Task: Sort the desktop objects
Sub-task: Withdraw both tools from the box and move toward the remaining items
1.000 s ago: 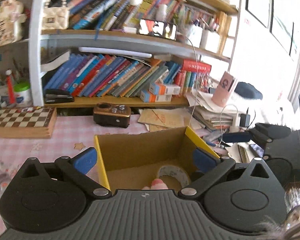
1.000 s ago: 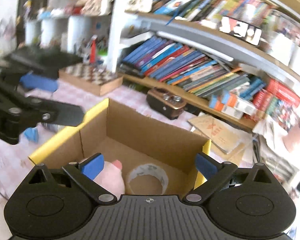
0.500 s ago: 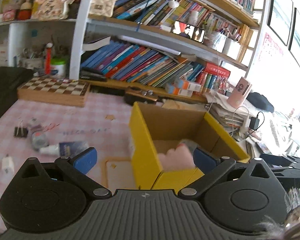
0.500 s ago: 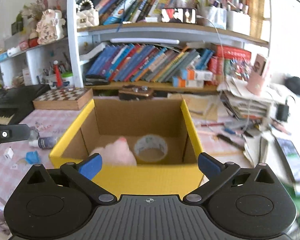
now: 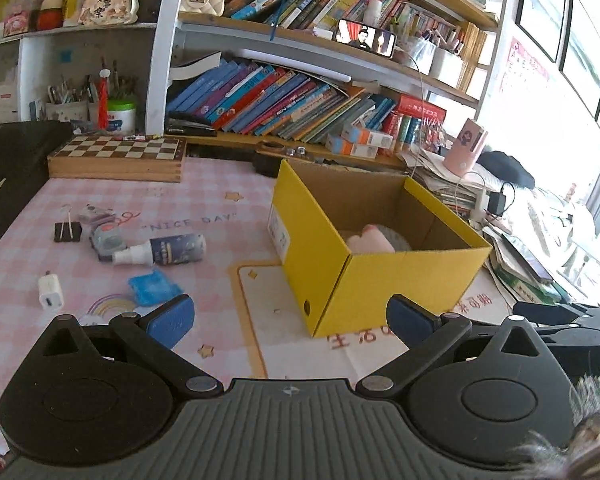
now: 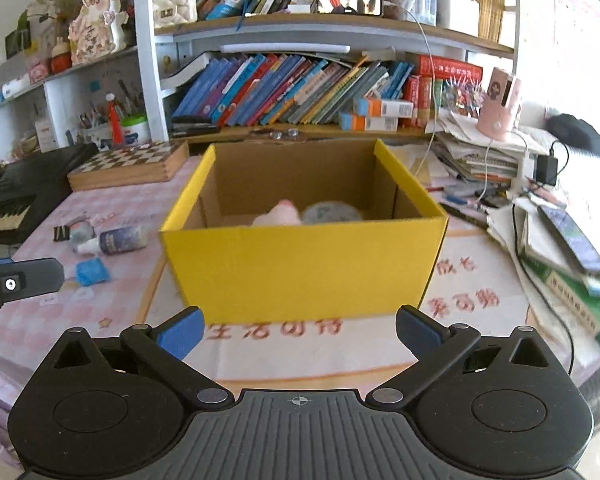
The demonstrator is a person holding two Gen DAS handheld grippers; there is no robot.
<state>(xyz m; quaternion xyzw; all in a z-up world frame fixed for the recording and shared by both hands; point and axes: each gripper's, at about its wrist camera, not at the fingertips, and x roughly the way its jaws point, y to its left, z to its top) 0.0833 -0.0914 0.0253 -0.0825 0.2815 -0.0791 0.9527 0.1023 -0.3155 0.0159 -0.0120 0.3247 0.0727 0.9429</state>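
Observation:
A yellow cardboard box (image 5: 400,284) (image 6: 300,264) stands on the pink checked tablecloth. Inside lie a pink soft toy (image 5: 370,240) (image 6: 278,214) and a tape roll (image 6: 330,213). Left of the box lie a dark blue spray bottle (image 5: 164,250) (image 6: 114,240), a blue packet (image 5: 152,286) (image 6: 92,272), a white charger plug (image 5: 50,292), a black binder clip (image 5: 67,232) and a small grey item (image 5: 106,240). My left gripper (image 5: 290,318) is open and empty, near the box's front corner. My right gripper (image 6: 298,330) is open and empty, in front of the box.
A wooden chessboard box (image 5: 118,158) sits at the back left. Bookshelves with leaning books (image 5: 284,100) run behind. Stacked papers, cables and a phone (image 6: 572,240) crowd the right. A black keyboard (image 6: 4,200) is at far left.
Both grippers have pulled back and away from above the box, which now sits farther ahead. The loose items on the left have come into view. Both stay open.

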